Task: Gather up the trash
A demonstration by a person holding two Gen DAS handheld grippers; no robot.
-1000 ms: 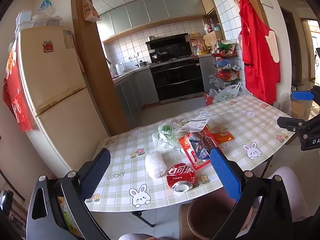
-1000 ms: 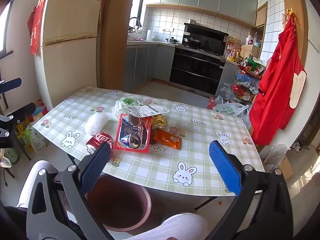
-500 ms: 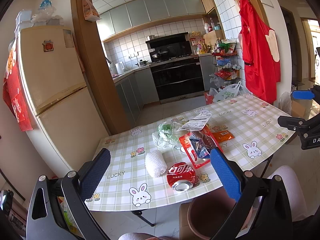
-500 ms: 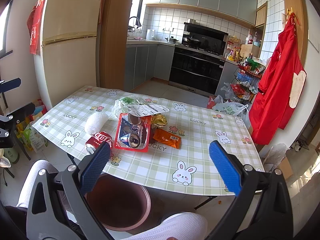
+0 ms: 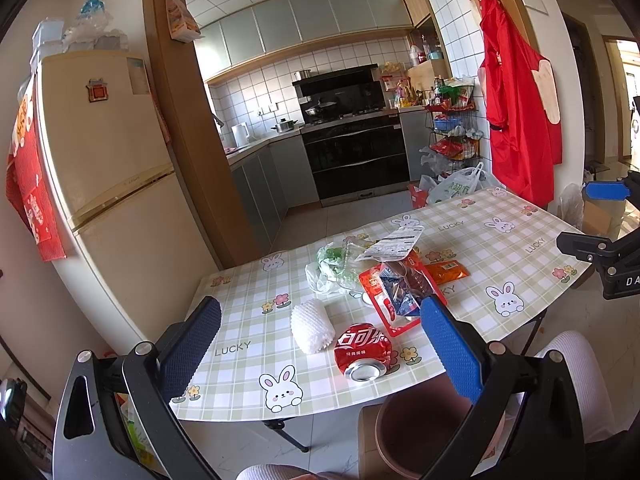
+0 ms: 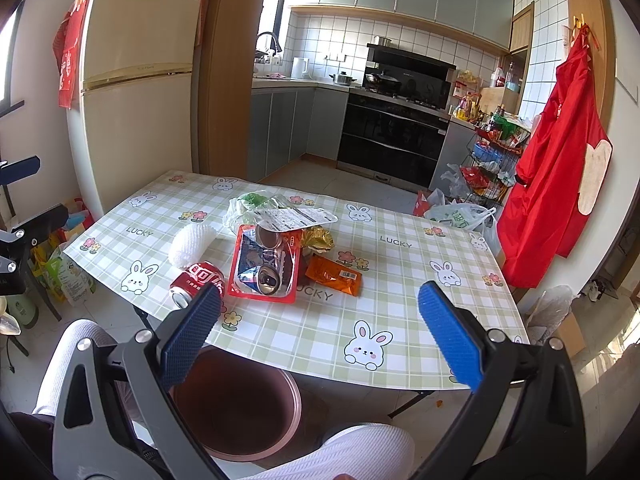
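Nearest the cameras, the left gripper (image 5: 320,344) and the right gripper (image 6: 320,320) each hold their ribbed blue rubber pads spread wide with nothing between them, both short of the table edge. Below them, under the near edge, stands a round brown plastic bin (image 6: 244,404) between the person's white ribbed-fabric knees (image 6: 344,456). On the glossy green-checked tablecloth with rabbit prints (image 6: 400,264), closest to the edge, lies a dented red aluminium can (image 5: 362,350) on its side, touching a white foam mesh sleeve (image 5: 311,330). Just behind is a flat red plastic packet (image 6: 266,264) carrying crushed cans, with a crinkled orange foil wrapper (image 6: 334,276) beside it. Farther back sit a clear plastic bag with green contents (image 6: 248,204) and a white printed label sheet (image 6: 296,218).
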